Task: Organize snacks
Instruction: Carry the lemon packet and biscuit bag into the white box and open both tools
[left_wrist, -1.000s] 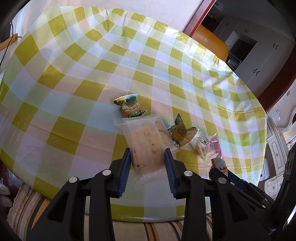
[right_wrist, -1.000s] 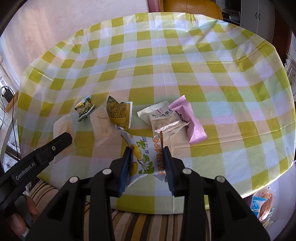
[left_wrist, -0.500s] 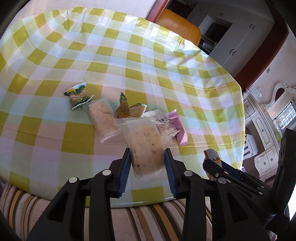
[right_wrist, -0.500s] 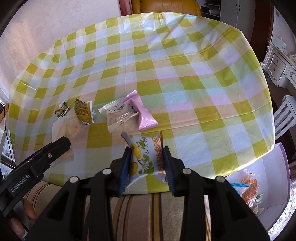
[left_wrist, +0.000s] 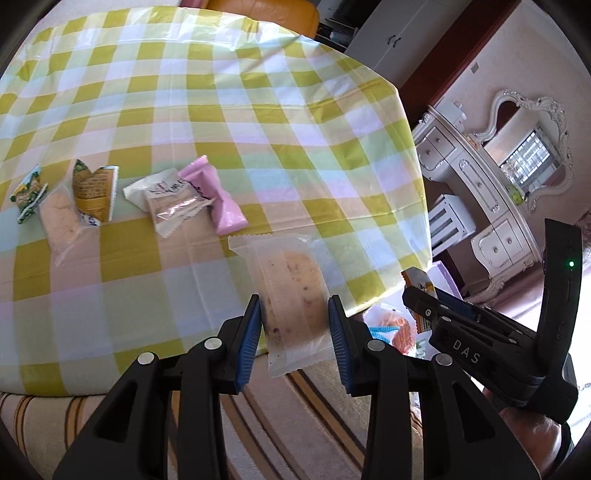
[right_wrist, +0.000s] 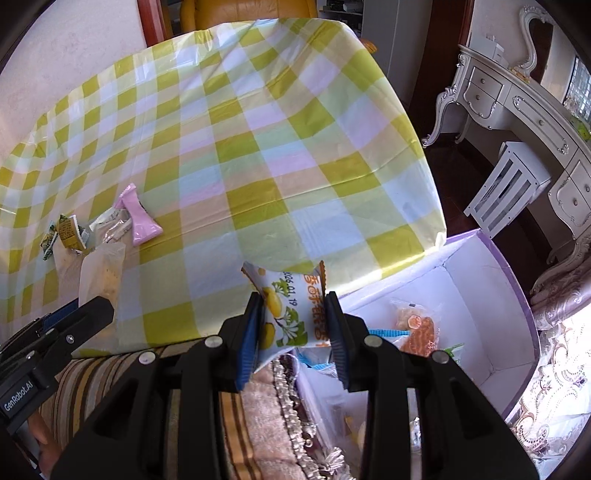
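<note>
My left gripper (left_wrist: 294, 317) is shut on a clear-wrapped pastry (left_wrist: 291, 295) and holds it in the air over the table's near right edge. My right gripper (right_wrist: 293, 317) is shut on a white lemon-print snack pack (right_wrist: 291, 314), held above the near left corner of a white box with a purple rim (right_wrist: 491, 291) that holds several snacks. On the checked tablecloth (left_wrist: 221, 110) lie a pink pack (left_wrist: 221, 199), a white pack (left_wrist: 166, 199), a clear pastry pack (left_wrist: 59, 221), a yellow pack (left_wrist: 94, 192) and a small green pack (left_wrist: 27, 192).
A striped sofa cushion (left_wrist: 295, 424) lies below the table's near edge. A white ornate dresser with a mirror (left_wrist: 517, 155) and a small white stool (right_wrist: 506, 188) stand to the right. An orange chair (right_wrist: 251, 11) stands behind the table.
Both grippers have swung to the right with their snacks. The box has come into the right wrist view and now lies under the lemon pack.
</note>
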